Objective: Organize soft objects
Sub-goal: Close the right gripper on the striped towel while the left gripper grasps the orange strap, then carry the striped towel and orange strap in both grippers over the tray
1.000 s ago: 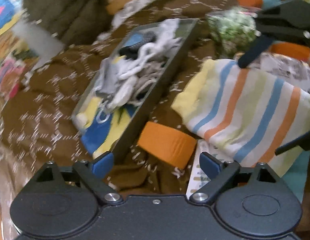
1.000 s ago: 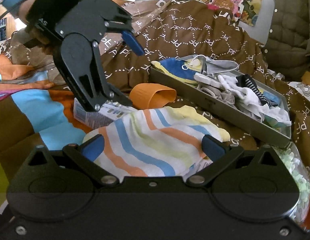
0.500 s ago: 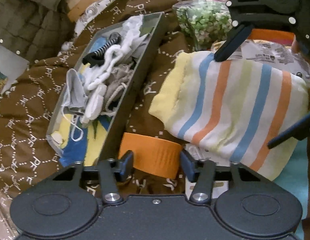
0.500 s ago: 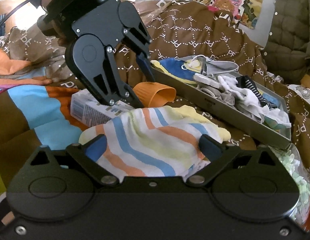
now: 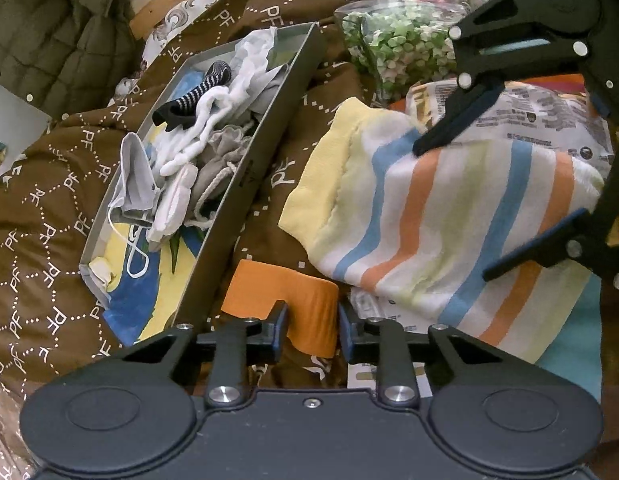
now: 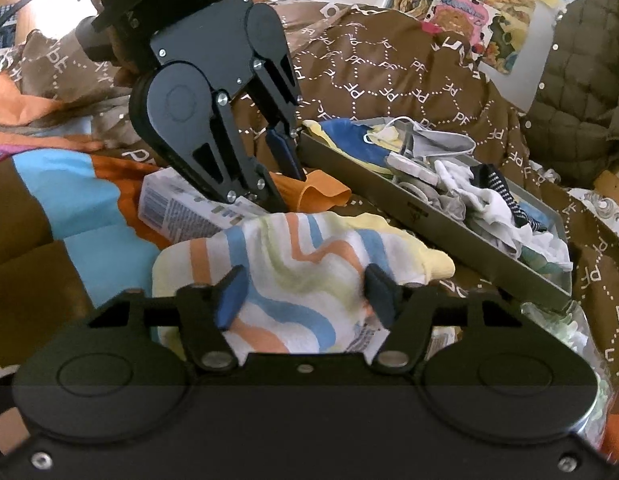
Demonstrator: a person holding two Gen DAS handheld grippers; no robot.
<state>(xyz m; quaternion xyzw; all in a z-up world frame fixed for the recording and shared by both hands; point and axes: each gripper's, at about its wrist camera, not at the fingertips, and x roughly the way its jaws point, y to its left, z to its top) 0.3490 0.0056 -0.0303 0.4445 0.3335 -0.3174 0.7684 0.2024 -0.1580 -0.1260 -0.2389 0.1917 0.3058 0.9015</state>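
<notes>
Over on the left, the grey tray [image 5: 245,184] lies on the brown bedspread [image 5: 61,208], full of small socks, a face mask and other soft bits. Just beside its near wall, the left hand-held gripper [image 5: 311,326] has its fingers clamped on the orange cloth [image 5: 285,296]. To the right, the striped towel [image 5: 449,216] is heaped over printed packets, and the right hand-held gripper [image 6: 305,294] pinches a bunched fold of it, the fabric rucked between the pads.
</notes>
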